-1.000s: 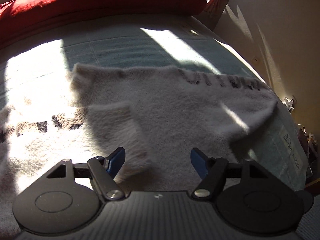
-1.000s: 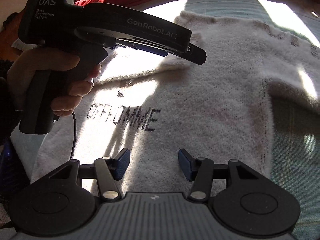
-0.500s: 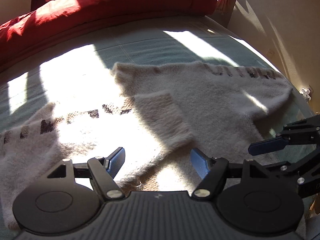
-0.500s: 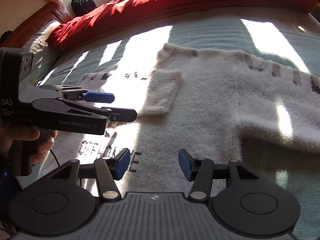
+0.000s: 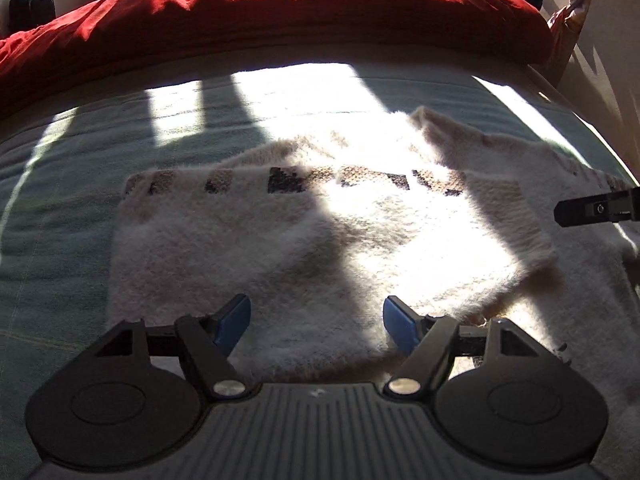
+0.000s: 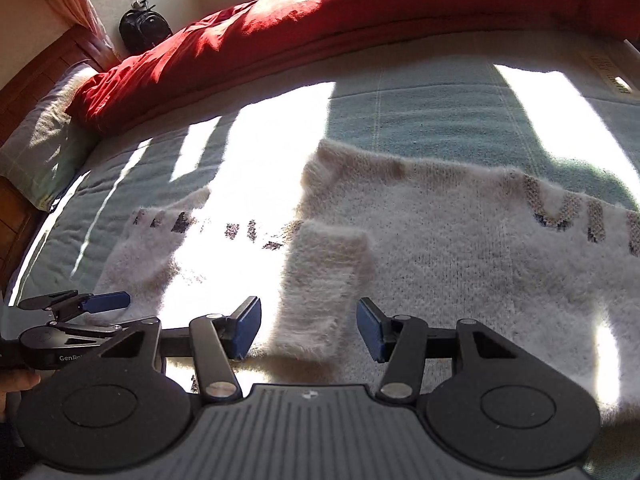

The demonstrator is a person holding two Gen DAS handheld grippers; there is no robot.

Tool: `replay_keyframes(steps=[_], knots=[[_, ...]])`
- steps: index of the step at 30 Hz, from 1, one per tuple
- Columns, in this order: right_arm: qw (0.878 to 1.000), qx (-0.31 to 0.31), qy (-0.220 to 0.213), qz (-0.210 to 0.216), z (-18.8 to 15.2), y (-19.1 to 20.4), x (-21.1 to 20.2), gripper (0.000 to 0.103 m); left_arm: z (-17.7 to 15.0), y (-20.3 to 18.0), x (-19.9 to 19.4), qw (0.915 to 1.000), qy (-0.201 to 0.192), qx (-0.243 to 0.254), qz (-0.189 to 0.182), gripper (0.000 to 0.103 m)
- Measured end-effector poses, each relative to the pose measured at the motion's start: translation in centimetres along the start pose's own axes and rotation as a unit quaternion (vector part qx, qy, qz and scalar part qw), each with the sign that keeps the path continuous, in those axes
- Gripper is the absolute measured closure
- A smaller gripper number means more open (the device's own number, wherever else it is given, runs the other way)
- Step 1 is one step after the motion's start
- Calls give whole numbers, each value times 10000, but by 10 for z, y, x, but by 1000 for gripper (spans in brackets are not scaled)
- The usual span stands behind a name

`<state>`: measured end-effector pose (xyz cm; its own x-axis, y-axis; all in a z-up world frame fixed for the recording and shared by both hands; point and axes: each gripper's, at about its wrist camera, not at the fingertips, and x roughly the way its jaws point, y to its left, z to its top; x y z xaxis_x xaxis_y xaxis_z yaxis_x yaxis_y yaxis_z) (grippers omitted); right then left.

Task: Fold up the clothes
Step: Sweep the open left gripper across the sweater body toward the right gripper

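Sweater: fuzzy cream knit sweater (image 5: 320, 248) with dark lettering lies flat on the pale green bedspread (image 6: 420, 120).
Left gripper (image 5: 316, 320): fingers spread, empty, above the sleeve.
Right gripper (image 6: 308, 328): fingers spread, empty.
Twelve o'clock: red duvet (image 5: 280, 12).

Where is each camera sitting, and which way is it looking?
Left wrist: sits on the left gripper, looking forward across the fuzzy sweater toward the red duvet; the other tool's tip pokes in at right.
Right wrist: sits on the right gripper, looking over the folded sleeve; the left tool and a bit of hand show at left.
Shared: sweater, duvet, green bedsheet; both jaws stand open.
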<state>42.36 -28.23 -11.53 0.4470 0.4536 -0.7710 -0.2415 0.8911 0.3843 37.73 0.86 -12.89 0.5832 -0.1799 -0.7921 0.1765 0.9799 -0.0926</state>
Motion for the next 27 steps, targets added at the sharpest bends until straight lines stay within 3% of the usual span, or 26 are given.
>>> replay_keyframes(steps=[3,5,10,12,18,22,27], knots=[[10000,-28,-82,39,9,4,8,46,13,-9,6,9990,-265,-10,-364,29],[9999,-31,-102,26,14,8,15,47,21,-15,21,9986,-328,-38,-407,29],[9999,75,-84,-29,21,13,30,47,28,-34,50,9977,-169,-182,-638,31],[9999,130,-71,-71,22,12,34,47,24,-48,49,9961,-110,-87,-876,29],[9996,222,0,-161,28,7,39,46,11,-62,19,9929,-191,402,-1104,29],[9998,168,-29,-142,33,12,40,46,10,-18,0,9986,-383,-51,-356,28],[9999,134,25,33,32,24,49,46,6,18,-1,9982,-408,-447,0,28]])
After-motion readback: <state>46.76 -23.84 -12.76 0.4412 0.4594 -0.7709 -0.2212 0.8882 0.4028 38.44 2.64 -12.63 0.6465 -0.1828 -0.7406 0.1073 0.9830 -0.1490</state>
